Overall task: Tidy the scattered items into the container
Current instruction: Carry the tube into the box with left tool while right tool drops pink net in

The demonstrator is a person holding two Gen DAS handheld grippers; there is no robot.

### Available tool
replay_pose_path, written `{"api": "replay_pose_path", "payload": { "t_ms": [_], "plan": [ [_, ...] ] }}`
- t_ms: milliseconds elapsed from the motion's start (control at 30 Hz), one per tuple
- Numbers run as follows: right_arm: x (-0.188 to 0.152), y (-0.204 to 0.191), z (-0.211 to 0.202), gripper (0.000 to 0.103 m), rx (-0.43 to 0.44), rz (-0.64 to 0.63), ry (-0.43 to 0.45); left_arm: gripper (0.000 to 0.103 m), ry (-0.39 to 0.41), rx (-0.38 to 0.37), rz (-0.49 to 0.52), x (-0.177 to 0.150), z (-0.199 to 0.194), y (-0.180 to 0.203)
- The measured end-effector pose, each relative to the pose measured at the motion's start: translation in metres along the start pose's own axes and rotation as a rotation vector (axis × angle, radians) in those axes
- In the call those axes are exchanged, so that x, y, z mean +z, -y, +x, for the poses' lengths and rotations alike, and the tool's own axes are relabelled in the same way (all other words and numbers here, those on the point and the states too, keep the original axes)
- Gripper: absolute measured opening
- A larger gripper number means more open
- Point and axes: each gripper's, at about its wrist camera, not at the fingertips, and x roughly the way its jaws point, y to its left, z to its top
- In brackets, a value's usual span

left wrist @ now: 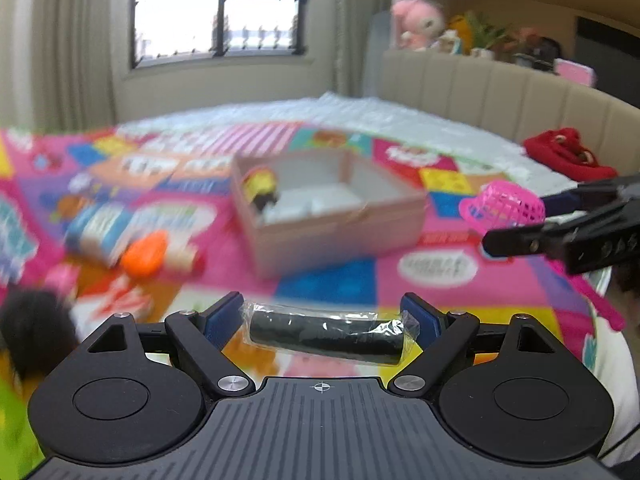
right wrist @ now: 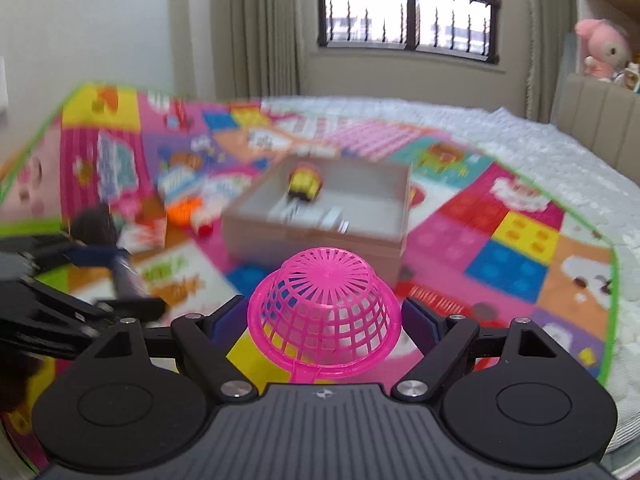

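A beige open box [left wrist: 340, 232] [right wrist: 320, 236] stands on the colourful play mat and holds a yellow and black toy [left wrist: 262, 188] [right wrist: 305, 182]. My left gripper [left wrist: 324, 320] [right wrist: 136, 280] is shut lengthwise on a black cylinder in clear wrap [left wrist: 326, 336] [right wrist: 126, 276], held above the mat in front of the box. My right gripper [right wrist: 322, 320] [left wrist: 516, 222] is shut on a pink mesh strainer [right wrist: 324, 304] [left wrist: 504, 204], bowl side up, its handle running back under the gripper. Both frames are blurred.
Left of the box lie a blue and white pack [left wrist: 100, 232], an orange item [left wrist: 144, 258] [right wrist: 182, 210] and a black fuzzy thing [left wrist: 32, 320] [right wrist: 94, 220]. A red cloth [left wrist: 568, 156] sits by the padded headboard [left wrist: 480, 84]. The mat lies on a white bed cover [right wrist: 540, 144].
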Motion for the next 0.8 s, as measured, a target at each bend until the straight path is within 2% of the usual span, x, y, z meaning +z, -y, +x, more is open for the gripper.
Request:
{"api": "replay_pose_path", "payload": {
  "t_ms": [133,233,400,467,500,567,633,800],
  "plan": [
    [0.029,0.017,-0.008,0.083,-0.035,0.03,0.075,0.09,0.047,-0.031,0.029,0.027,0.02,0.004],
    [0.054,0.026,-0.003,0.083,-0.077,0.025,0.142,0.09,0.082,-0.022,0.072,0.051,0.041,0.005],
    [0.104,0.04,0.014,0.083,-0.132,0.009,0.239,0.09,0.165,-0.004,0.083,0.094,0.094,0.004],
    [0.118,0.044,0.023,0.084,-0.143,0.008,0.261,0.099,0.204,-0.003,0.078,0.103,0.113,-0.001],
    [0.125,0.047,0.03,0.084,-0.145,0.015,0.264,0.099,0.185,-0.004,0.066,0.105,0.122,-0.005],
    [0.137,0.053,0.045,0.084,-0.139,0.038,0.251,0.099,0.124,-0.017,0.021,0.103,0.128,-0.015],
    [0.146,0.055,0.063,0.084,-0.129,0.044,0.233,0.101,0.111,-0.032,-0.006,0.089,0.117,-0.023],
    [0.157,0.046,0.117,0.084,-0.131,0.023,0.179,0.103,0.047,0.043,-0.049,0.04,0.081,-0.04]
  ]
}}
